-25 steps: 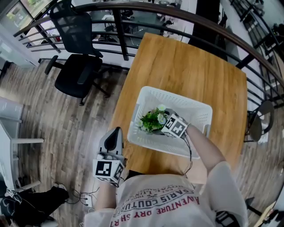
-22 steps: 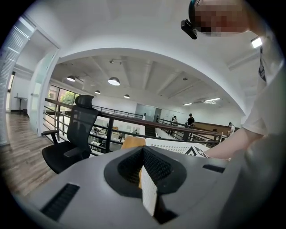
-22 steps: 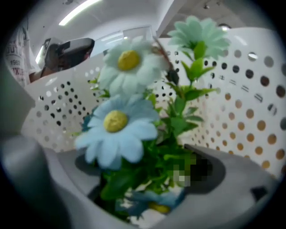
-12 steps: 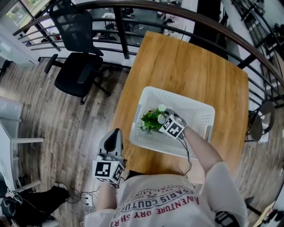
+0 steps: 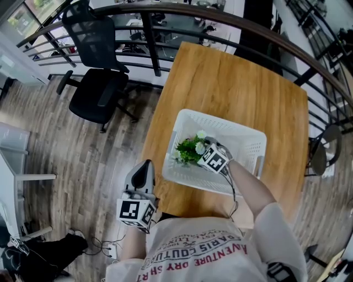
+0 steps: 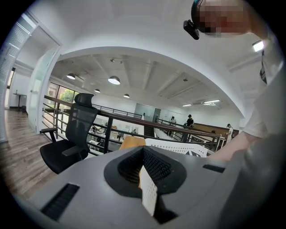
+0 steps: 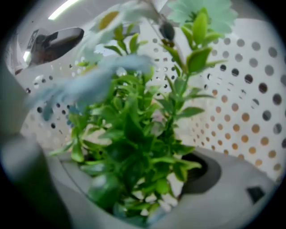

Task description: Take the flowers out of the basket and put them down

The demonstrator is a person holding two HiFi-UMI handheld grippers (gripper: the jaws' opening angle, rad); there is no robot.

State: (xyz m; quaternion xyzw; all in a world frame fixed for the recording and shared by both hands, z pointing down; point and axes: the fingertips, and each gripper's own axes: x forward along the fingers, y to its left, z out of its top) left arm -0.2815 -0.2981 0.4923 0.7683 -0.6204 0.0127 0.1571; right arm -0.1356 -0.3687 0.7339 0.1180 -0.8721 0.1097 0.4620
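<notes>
A white perforated basket (image 5: pixel 220 125) stands on the wooden table (image 5: pixel 237 77). Inside it is a bunch of flowers (image 5: pixel 190 147), green leaves with pale blossoms. My right gripper (image 5: pixel 205 153) reaches into the basket from the near side and is shut on the stems. In the right gripper view the flowers (image 7: pixel 143 134) fill the frame, rising from the right gripper (image 7: pixel 147 197), with the basket's dotted wall (image 7: pixel 250 89) behind them. My left gripper (image 5: pixel 140 179) hangs off the table's near left corner; the left gripper (image 6: pixel 147 188) is shut with nothing held.
A black office chair (image 5: pixel 96 82) stands on the wood floor left of the table. A dark curved railing (image 5: pixel 165 11) runs behind the table's far edge. In the left gripper view the chair (image 6: pixel 71 138) and the basket's rim (image 6: pixel 178 147) show beyond the jaws.
My right gripper has shifted slightly left inside the basket with the flowers. The left gripper has stayed where it was.
</notes>
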